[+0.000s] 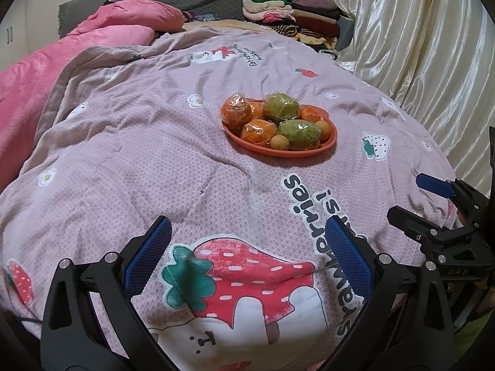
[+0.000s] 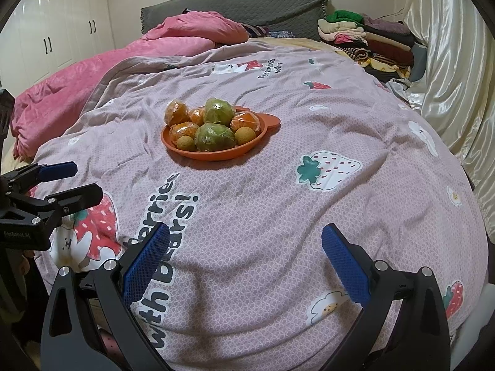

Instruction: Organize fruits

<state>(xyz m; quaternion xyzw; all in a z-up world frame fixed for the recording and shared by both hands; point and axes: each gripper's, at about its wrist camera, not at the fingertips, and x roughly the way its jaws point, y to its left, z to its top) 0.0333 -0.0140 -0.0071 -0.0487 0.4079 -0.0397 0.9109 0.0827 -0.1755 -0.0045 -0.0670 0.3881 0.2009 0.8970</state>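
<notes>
An orange oval plate (image 1: 332,140) (image 2: 269,125) sits on the pink strawberry-print bedspread, mid-bed. It holds several plastic-wrapped oranges (image 1: 236,108) (image 2: 177,112), two wrapped green fruits (image 1: 299,134) (image 2: 215,137) and two small tan round fruits (image 1: 279,142) (image 2: 186,142). My left gripper (image 1: 247,232) is open and empty, low over the near bedspread, well short of the plate. My right gripper (image 2: 244,238) is open and empty, also near the bed's front. Each gripper shows at the edge of the other's view, the right one (image 1: 414,198) and the left one (image 2: 77,181).
A pink quilt (image 1: 62,61) (image 2: 92,74) is bunched at the far left. A stack of folded clothes (image 1: 294,15) (image 2: 365,37) sits at the far right by the grey headboard (image 2: 247,3). Cream curtains (image 1: 417,46) (image 2: 458,77) hang along the right side.
</notes>
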